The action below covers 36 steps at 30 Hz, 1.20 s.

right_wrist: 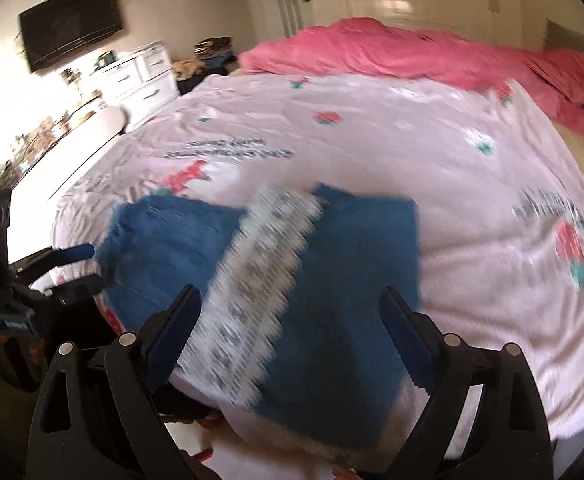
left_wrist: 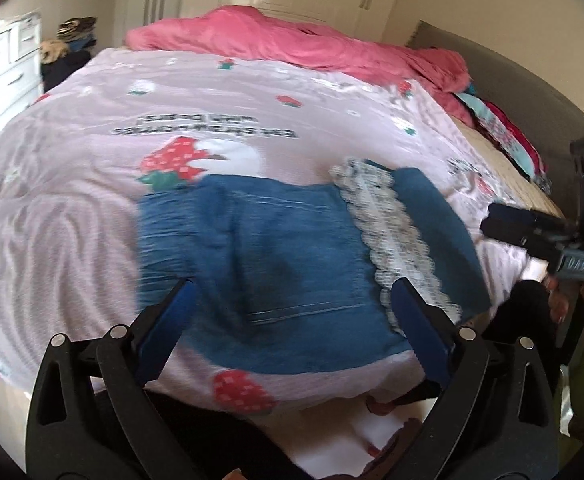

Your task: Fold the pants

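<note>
Pants (left_wrist: 276, 248) are lying folded into a blue block near the front edge of the bed (left_wrist: 72, 208), on the pink strawberry sheet, with a lace band (left_wrist: 388, 240) running across the top layer toward the right side. Both views are smearing with motion blur, so fine creases are hard to read.

The left gripper (left_wrist: 292, 320) is hovering over the near edge of the block with its fingers spread wide and nothing between them. The right gripper (right_wrist: 288, 328) is likewise standing wide apart and empty, just above the lace and the right-hand flap (right_wrist: 356, 280).

Judging from this, the main risk is sitting at that front edge: the block is reaching almost to where the sheet is dropping off toward the floor, so a pull toward the person could be dragging it over the lip. A second risk is a shallow pinch, where a finger is catching only the top layer or the lace, and the fold underneath is peeling open as it lifts. A deep bite could also be gathering the loose sheet with the denim. The two grippers are working close together, so uneven lifting could be skewing the stack.
</note>
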Each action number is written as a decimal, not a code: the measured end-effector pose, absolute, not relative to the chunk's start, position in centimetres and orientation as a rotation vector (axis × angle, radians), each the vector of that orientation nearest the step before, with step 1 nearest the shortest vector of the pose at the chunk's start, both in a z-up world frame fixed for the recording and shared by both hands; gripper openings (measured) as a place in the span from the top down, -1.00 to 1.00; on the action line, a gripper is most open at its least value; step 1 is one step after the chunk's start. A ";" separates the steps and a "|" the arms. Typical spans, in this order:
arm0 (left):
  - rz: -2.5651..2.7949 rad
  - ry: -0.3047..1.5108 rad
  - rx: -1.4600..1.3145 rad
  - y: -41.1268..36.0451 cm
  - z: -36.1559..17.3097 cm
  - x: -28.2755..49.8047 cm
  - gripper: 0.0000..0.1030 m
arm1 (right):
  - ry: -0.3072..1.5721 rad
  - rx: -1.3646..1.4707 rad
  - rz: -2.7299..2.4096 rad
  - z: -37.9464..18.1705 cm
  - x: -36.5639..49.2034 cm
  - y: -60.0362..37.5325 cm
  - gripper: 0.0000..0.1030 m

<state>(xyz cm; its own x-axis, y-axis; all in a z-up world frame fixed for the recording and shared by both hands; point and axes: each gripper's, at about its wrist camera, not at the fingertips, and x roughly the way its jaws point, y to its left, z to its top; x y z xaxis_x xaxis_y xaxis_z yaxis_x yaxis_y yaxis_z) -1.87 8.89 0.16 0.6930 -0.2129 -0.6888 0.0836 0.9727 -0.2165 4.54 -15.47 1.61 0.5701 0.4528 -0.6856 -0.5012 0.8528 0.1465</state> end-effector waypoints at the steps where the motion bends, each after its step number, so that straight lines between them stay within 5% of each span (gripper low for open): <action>1: -0.152 0.788 -0.180 9.6 0.1 -2.0 -0.78 | 0.780 -0.079 0.577 2.0 4.8 -14.8 -0.74; 13: -0.100 0.846 -0.376 14.7 -2.5 -2.6 -0.80 | 0.862 -0.269 0.883 3.4 9.2 -2.0 -0.74; 19: -0.126 0.873 -0.463 15.4 -3.8 -1.7 -0.13 | 0.932 -0.376 0.979 1.9 10.6 2.8 -0.74; 32: -0.181 0.943 -0.526 15.3 -6.0 -0.1 0.02 | 1.064 -0.417 1.070 -2.3 13.2 9.3 -0.73; 33: -0.184 0.942 -0.535 15.4 -6.0 -0.1 0.02 | 1.068 -0.416 1.077 -2.7 13.4 9.5 -0.69; 36: -0.191 0.940 -0.560 15.6 -6.2 -0.2 0.02 | 1.080 -0.375 1.132 -3.3 13.5 9.6 -0.13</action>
